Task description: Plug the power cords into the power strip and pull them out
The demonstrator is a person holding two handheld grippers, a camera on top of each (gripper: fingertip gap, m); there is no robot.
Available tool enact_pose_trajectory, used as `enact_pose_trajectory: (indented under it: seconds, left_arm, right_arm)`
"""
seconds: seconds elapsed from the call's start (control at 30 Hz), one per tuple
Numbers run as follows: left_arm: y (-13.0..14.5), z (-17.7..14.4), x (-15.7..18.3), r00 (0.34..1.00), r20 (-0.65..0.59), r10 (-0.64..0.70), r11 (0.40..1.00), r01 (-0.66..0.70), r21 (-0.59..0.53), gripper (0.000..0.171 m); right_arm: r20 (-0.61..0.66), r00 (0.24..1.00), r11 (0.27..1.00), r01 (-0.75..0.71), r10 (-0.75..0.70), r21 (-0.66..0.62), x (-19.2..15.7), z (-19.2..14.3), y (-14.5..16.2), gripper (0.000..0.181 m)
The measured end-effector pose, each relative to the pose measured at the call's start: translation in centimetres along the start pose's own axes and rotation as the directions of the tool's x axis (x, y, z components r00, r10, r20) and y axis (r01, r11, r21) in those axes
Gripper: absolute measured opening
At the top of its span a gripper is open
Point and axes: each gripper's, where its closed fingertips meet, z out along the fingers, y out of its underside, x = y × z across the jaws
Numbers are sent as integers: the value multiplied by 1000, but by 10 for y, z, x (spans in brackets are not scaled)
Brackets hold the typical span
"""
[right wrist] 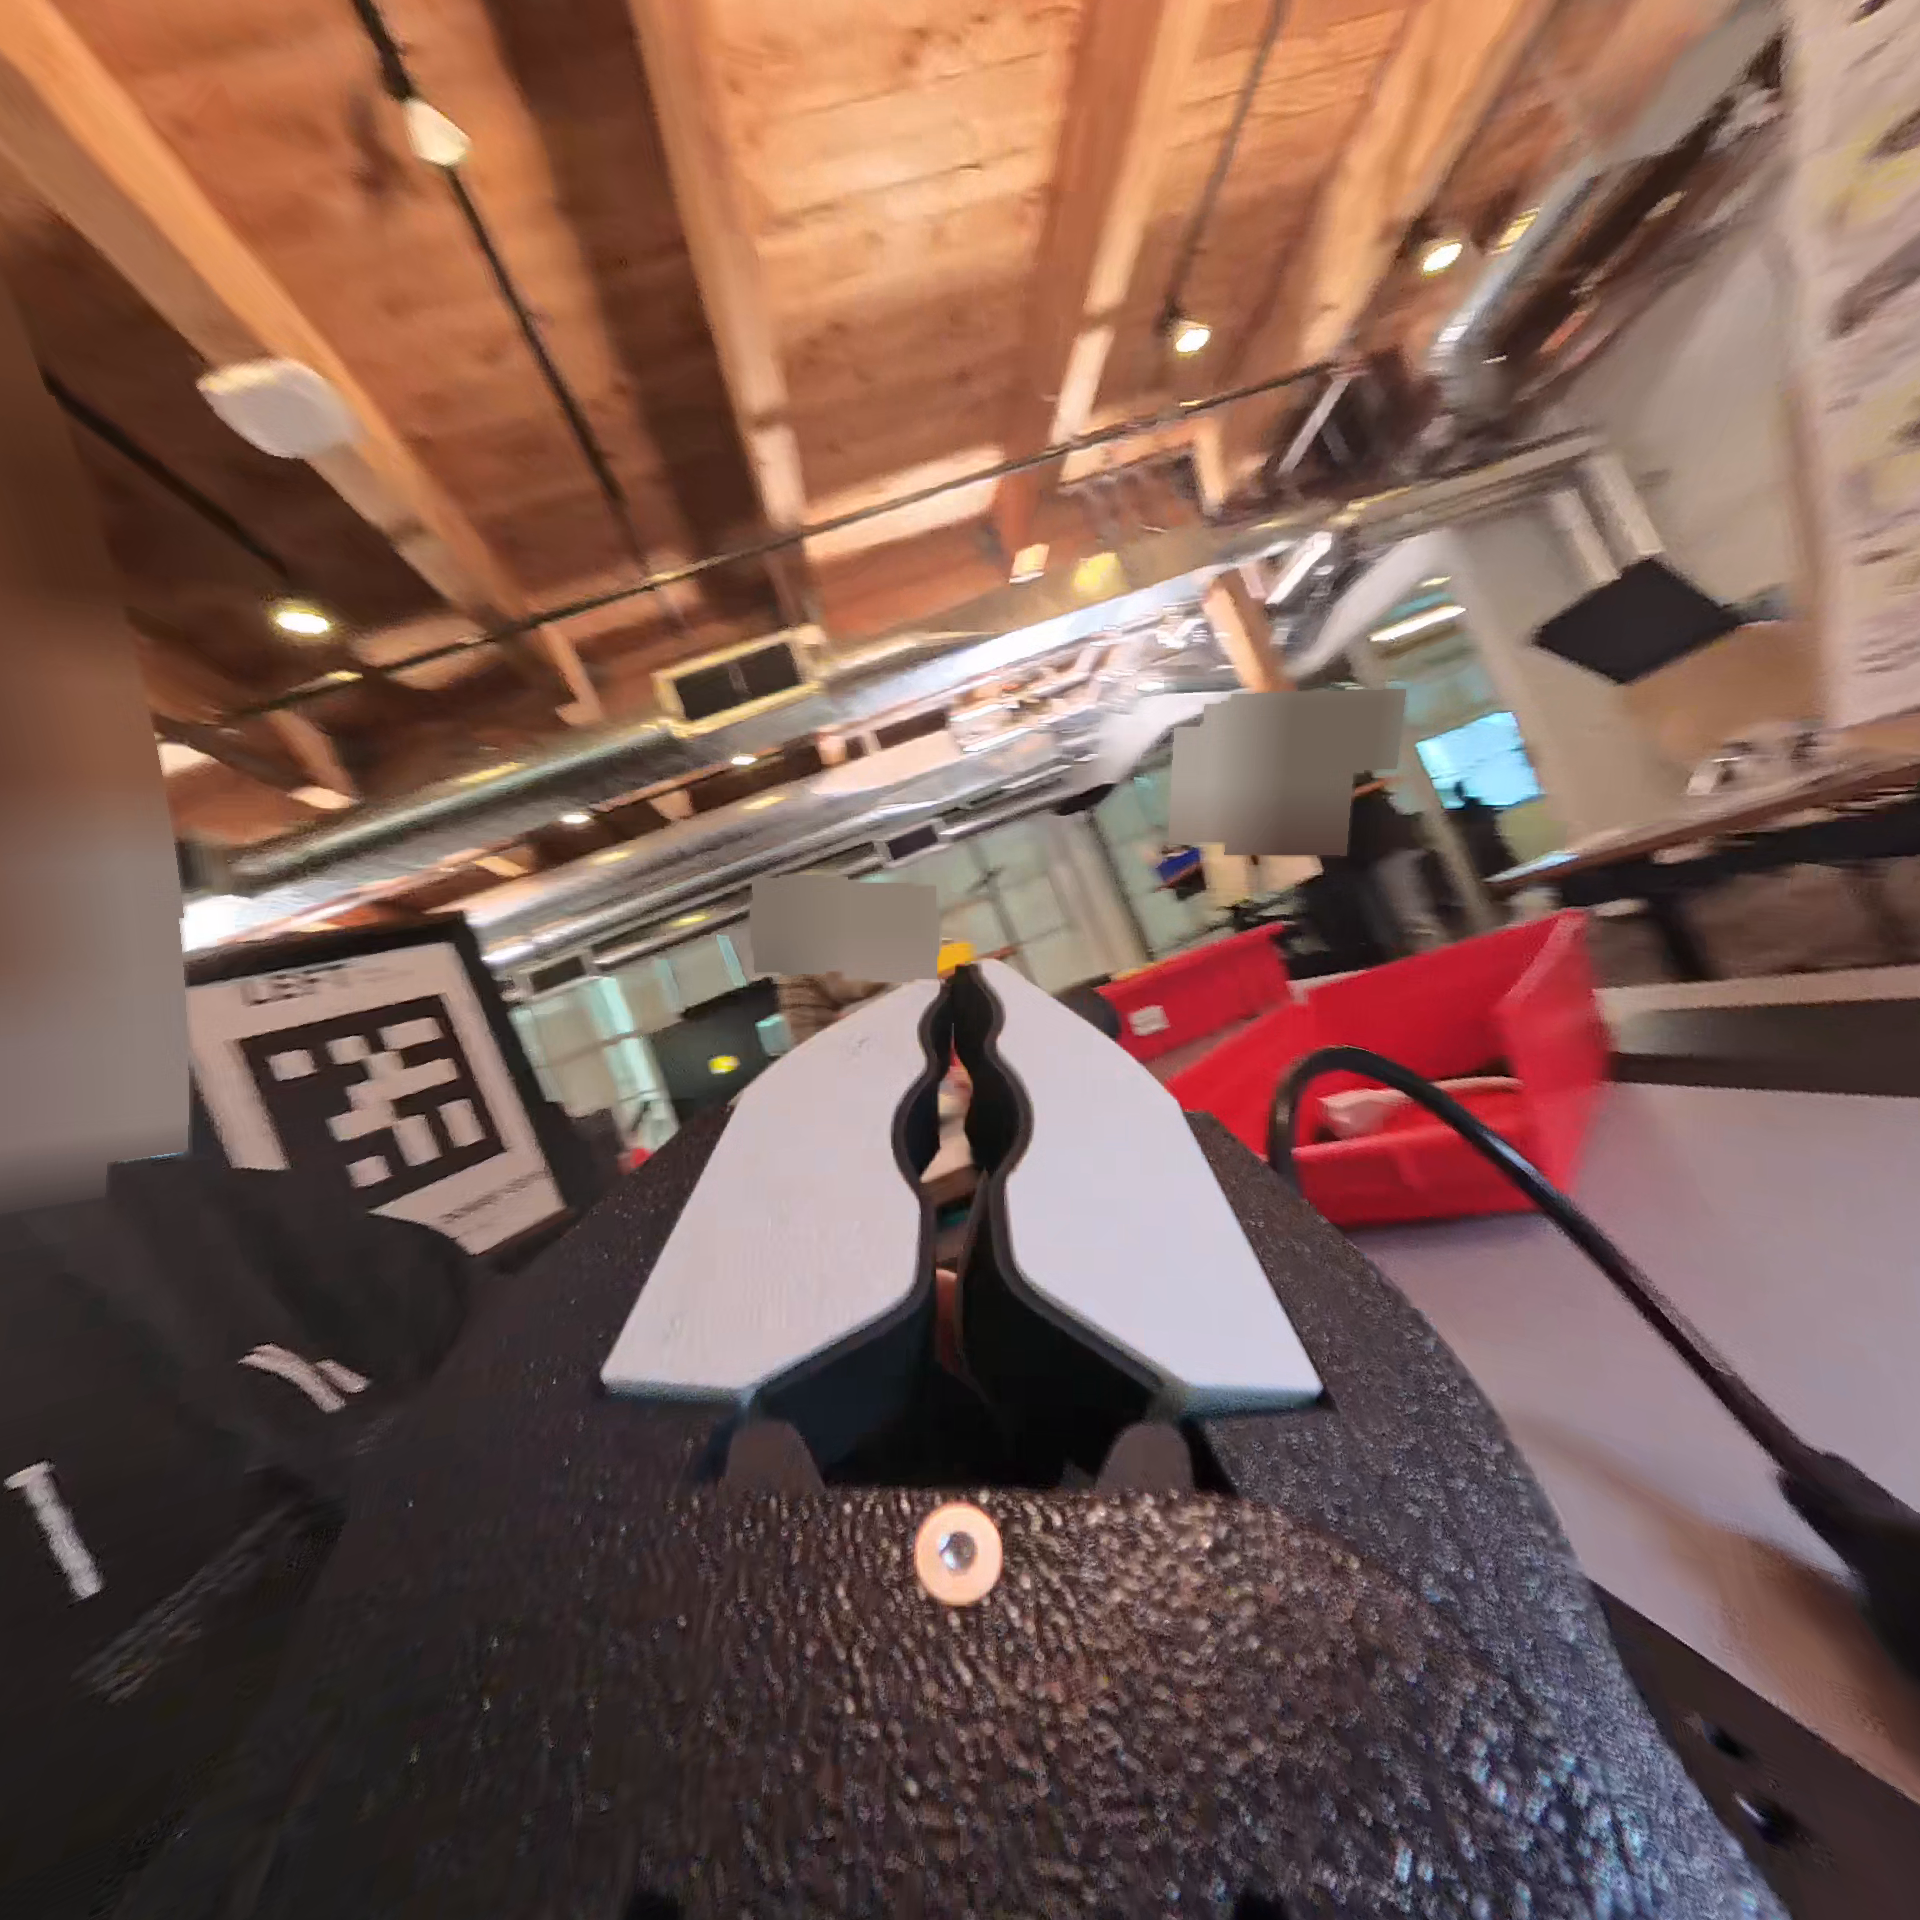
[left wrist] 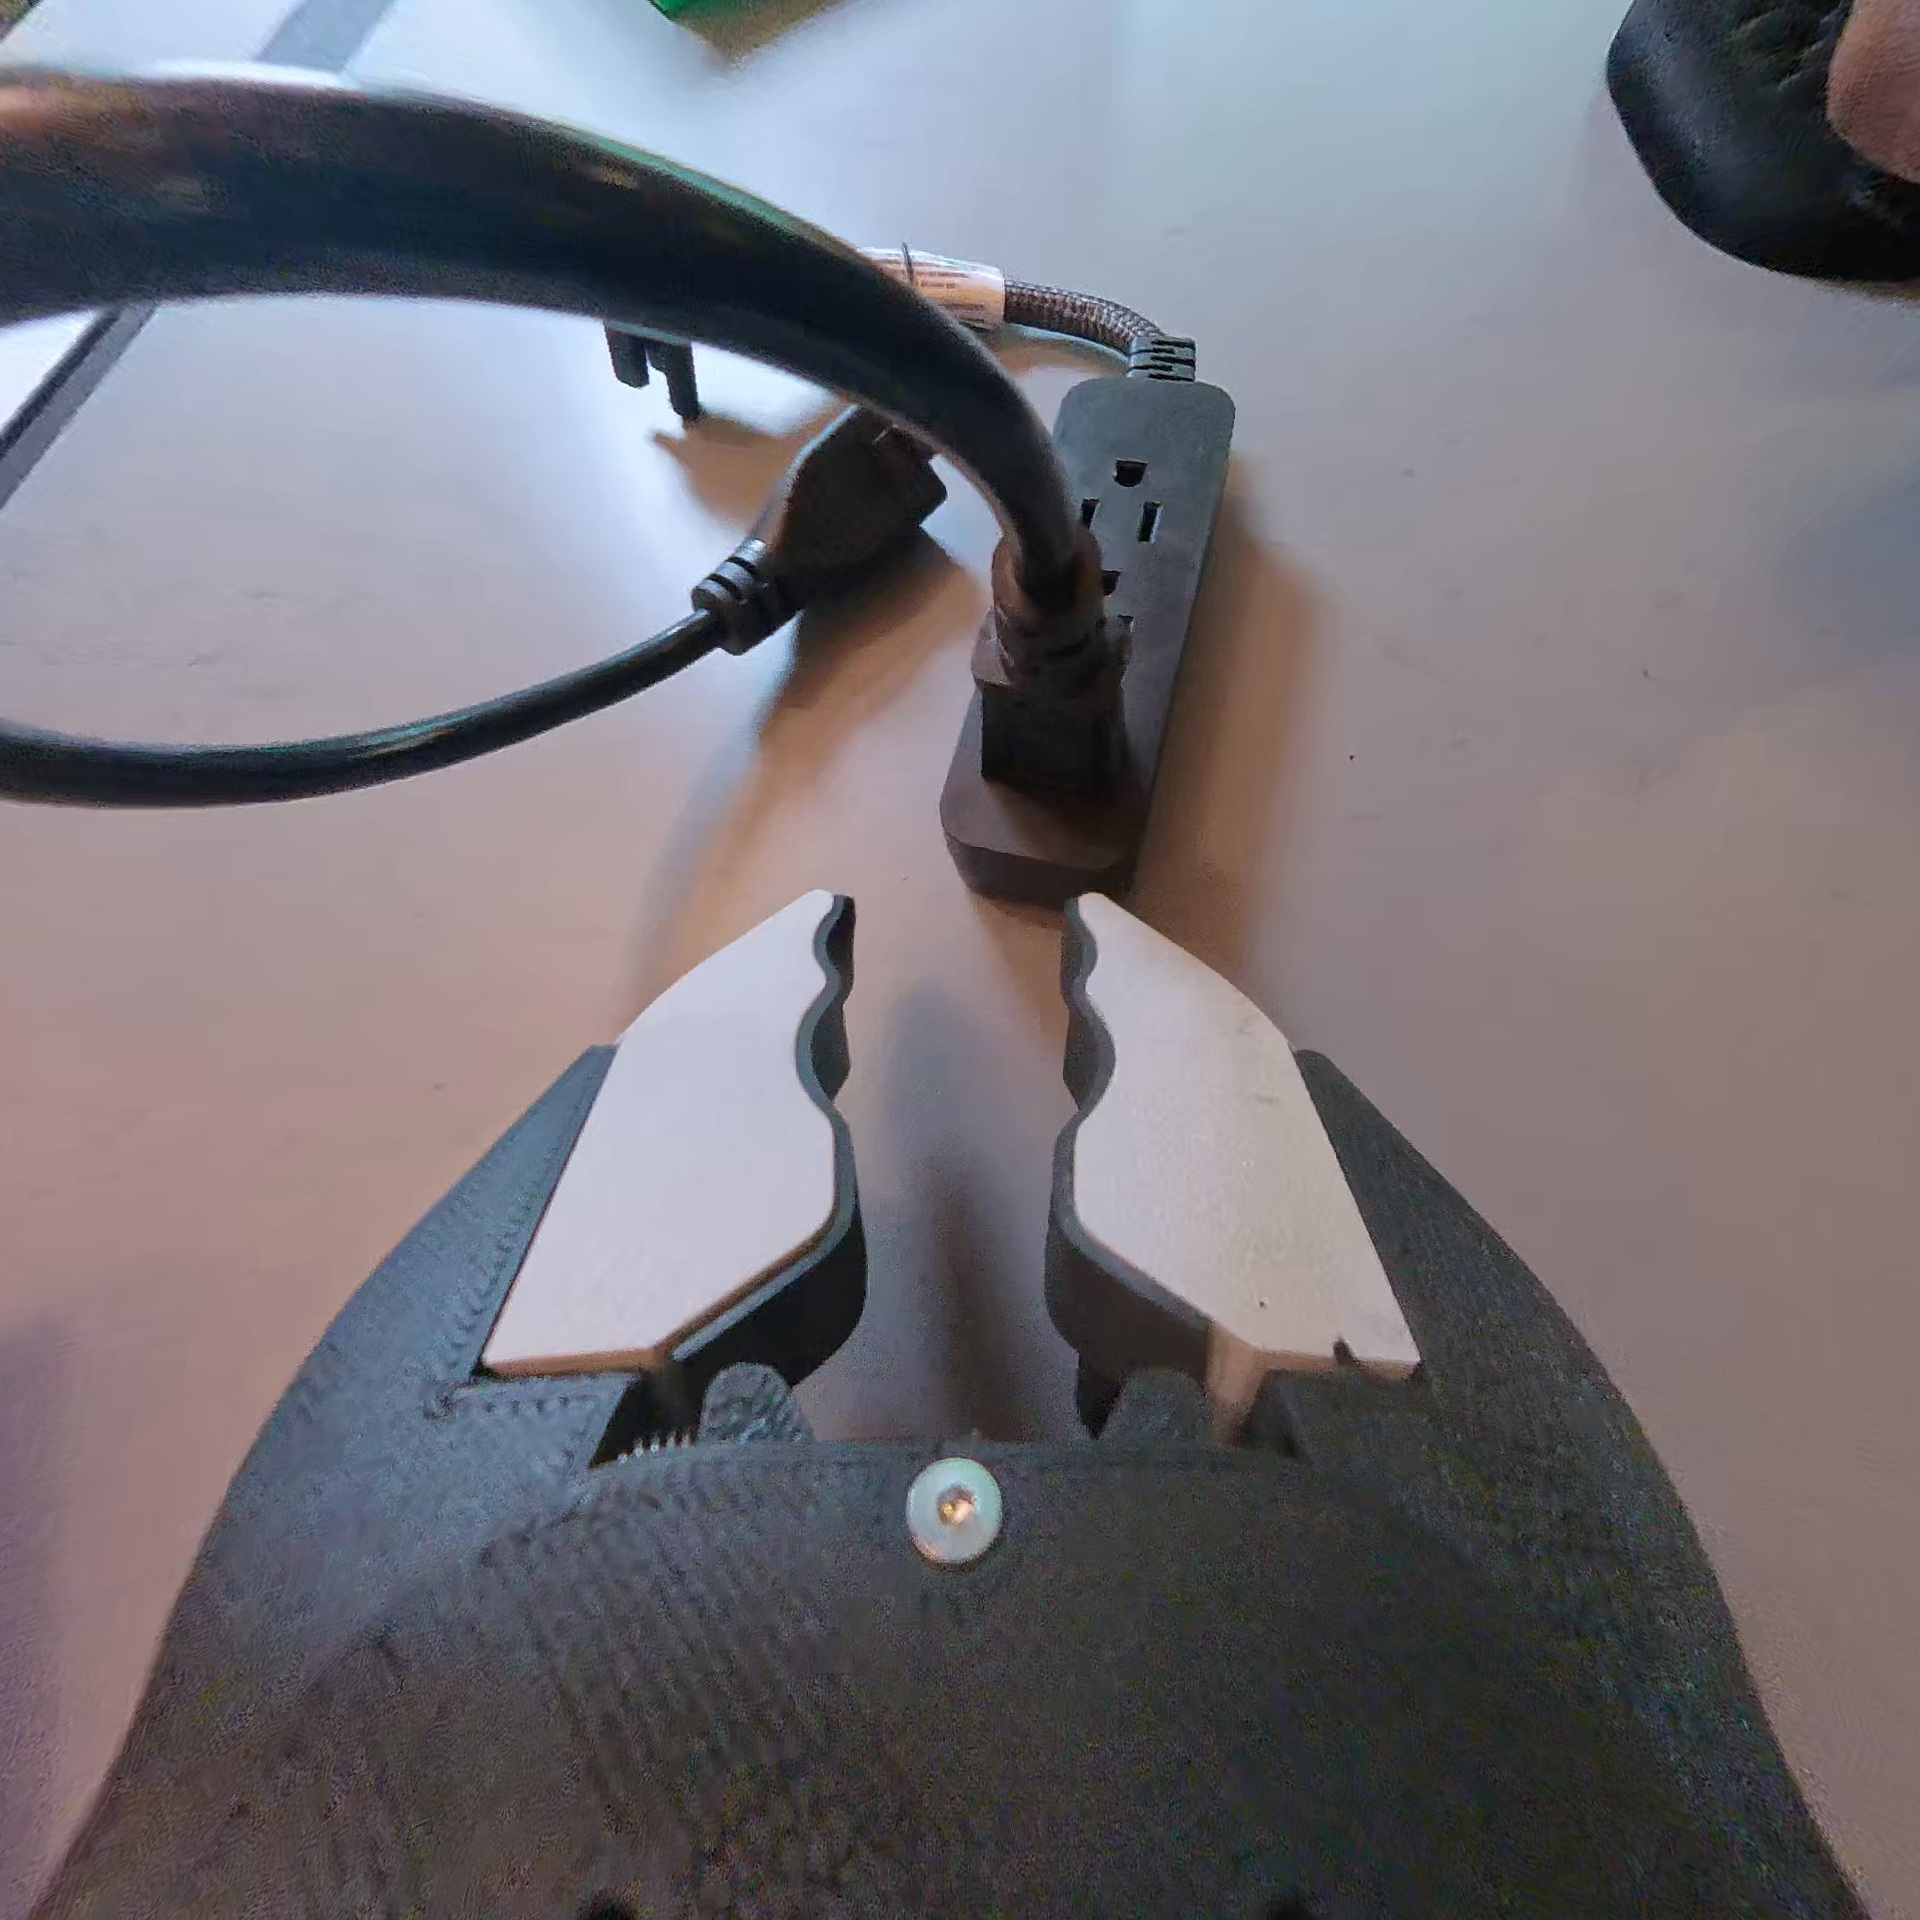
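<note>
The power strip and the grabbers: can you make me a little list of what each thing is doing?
power strip: black, lying flat on the table
plugged cord: plug standing in the strip's nearest outlet
loose plug: lying on the table beside the strip, not plugged in
left gripper: open, empty, just short of the strip's near end
right gripper: shut, empty, tilted up toward the ceiling

Grey table [left wrist: 1455, 935]: black power strip [left wrist: 1132, 623] flat just ahead of left gripper [left wrist: 958, 904]; loose plug [left wrist: 831, 509] ahead-left; red bins [right wrist: 1455, 1081] farther off.
</note>
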Motion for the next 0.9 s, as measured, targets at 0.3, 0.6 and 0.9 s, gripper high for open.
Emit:
enact_pose_trajectory:
  seconds: [0.3, 0.6, 0.9]
  left_arm:
    - [-3, -25, -23, 993, 107, -50, 998, 45, 46, 37]
    - [0, -109, -83, 911, 254, -326, 925, 251, 287, 37]
    - [33, -176, -149, 784, 450, -428, 900, 324, 292, 33]
  right_arm:
    - [-507, 856, 989, 140, -103, 36, 72, -65, -14, 0]
    - [-683, 513, 854, 344, -520, -391, 73, -112, -37, 0]
    - [-794, 220, 808, 338, -567, -483, 75, -191, -105, 0]
